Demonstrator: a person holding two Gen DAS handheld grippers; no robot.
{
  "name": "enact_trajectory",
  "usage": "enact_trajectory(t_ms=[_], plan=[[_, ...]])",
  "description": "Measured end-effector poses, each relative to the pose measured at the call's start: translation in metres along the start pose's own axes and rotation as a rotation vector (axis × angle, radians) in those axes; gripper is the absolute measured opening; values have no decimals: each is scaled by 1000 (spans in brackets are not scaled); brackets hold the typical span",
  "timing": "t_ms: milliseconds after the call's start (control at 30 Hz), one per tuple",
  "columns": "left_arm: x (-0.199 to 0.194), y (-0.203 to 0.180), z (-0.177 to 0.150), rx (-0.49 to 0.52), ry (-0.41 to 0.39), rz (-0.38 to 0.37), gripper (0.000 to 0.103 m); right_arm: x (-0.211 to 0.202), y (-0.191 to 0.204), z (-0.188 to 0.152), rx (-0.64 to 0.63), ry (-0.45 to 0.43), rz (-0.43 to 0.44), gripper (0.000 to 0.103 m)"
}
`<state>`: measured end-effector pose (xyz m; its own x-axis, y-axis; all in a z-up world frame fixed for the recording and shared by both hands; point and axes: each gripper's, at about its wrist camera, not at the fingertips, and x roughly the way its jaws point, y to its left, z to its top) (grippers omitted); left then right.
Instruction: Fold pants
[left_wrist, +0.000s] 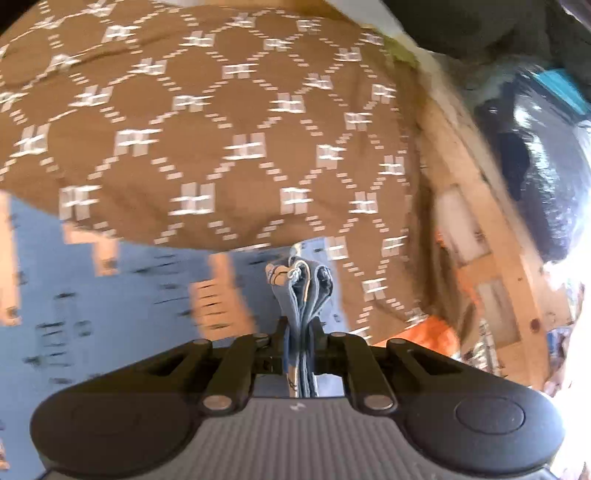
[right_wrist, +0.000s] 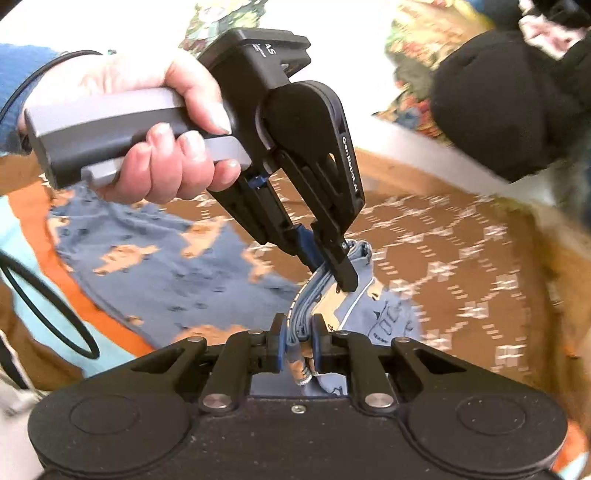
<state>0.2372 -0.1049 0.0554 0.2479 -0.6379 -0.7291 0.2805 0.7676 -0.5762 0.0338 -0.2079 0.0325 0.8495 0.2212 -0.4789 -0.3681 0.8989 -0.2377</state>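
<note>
Both hand-held grippers pinch the pants' bunched edge — left hand-held gripper just beyond the right hand-held gripper — so you carry all layers together across the bedspread.

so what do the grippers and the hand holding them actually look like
Both are matte black two-finger tools. The left gripper has a grey handle, blue finger pads and white lettering along its side. The right gripper shows rounded black housings, silver pivot pins and blue pads. The left hand comes out of a blue sleeve, and a thin black cable loops past the wrist.
</note>
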Motion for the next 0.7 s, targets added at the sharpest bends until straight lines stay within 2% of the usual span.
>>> enact_trajectory(t_ms=[167,367,500,700], plan=[[0,41,-11,3,3,63,10,30,29,-1,68,73,56,14],[10,80,-19,-35,12,65,14,54,43,-11,141,128,80,14],[9,87,-25,-32,2,65,27,52,43,-15,146,112,85,16],[9,84,-29,-18,-11,78,28,48,43,-17,157,92,86,17]])
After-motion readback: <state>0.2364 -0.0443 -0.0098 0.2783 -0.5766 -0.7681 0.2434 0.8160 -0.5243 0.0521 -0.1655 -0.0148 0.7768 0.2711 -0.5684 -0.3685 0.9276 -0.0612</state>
